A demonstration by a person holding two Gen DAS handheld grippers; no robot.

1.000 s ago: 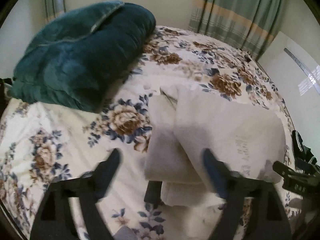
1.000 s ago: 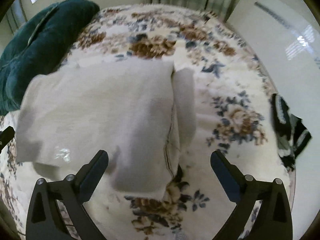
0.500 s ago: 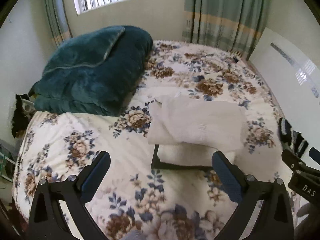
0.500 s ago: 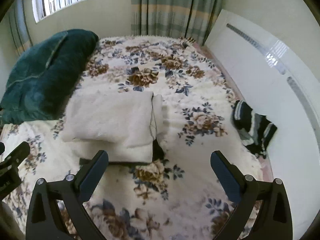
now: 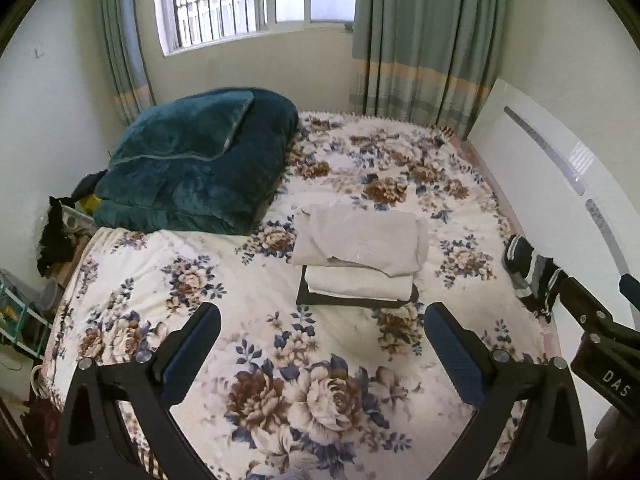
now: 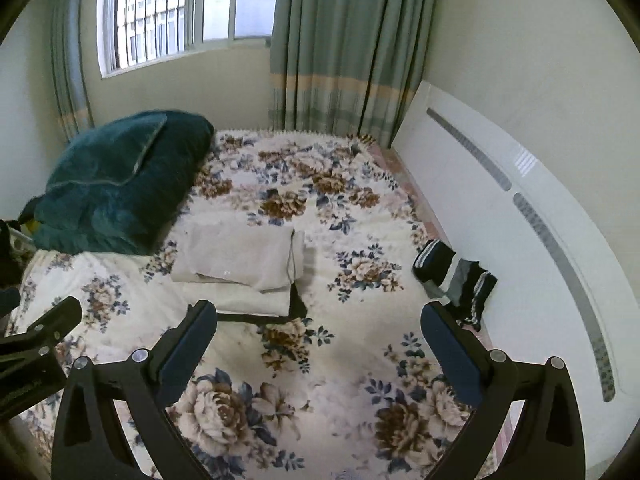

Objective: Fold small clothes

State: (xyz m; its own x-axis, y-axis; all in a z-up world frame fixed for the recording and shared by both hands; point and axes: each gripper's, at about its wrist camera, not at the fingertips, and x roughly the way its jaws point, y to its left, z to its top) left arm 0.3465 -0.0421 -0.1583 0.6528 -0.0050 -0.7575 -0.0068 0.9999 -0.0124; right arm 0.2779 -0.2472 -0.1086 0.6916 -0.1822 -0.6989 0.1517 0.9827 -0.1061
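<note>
A folded beige garment (image 5: 360,240) (image 6: 240,254) lies on top of a stack in the middle of the floral bed (image 5: 200,280) (image 6: 360,216). Under it is a folded cream piece (image 5: 360,284) (image 6: 248,300), and a black piece (image 5: 356,300) (image 6: 296,304) is at the bottom. My left gripper (image 5: 320,340) is open, well back from the stack and above the bed's near part. My right gripper (image 6: 320,336) is open too, empty, near the stack's right front. A dark striped garment (image 5: 532,276) (image 6: 460,280) lies crumpled at the bed's right edge.
A thick teal blanket (image 5: 192,164) (image 6: 116,184) sits folded at the bed's far left. A white panel (image 6: 500,208) runs along the right side. Window and green curtains (image 5: 420,40) stand behind the bed. Clutter (image 5: 56,236) lies on the floor at left.
Both grippers have pulled back and up from the stack, so it looks much smaller now. The beige garment rests where it was left, with nothing held.
</note>
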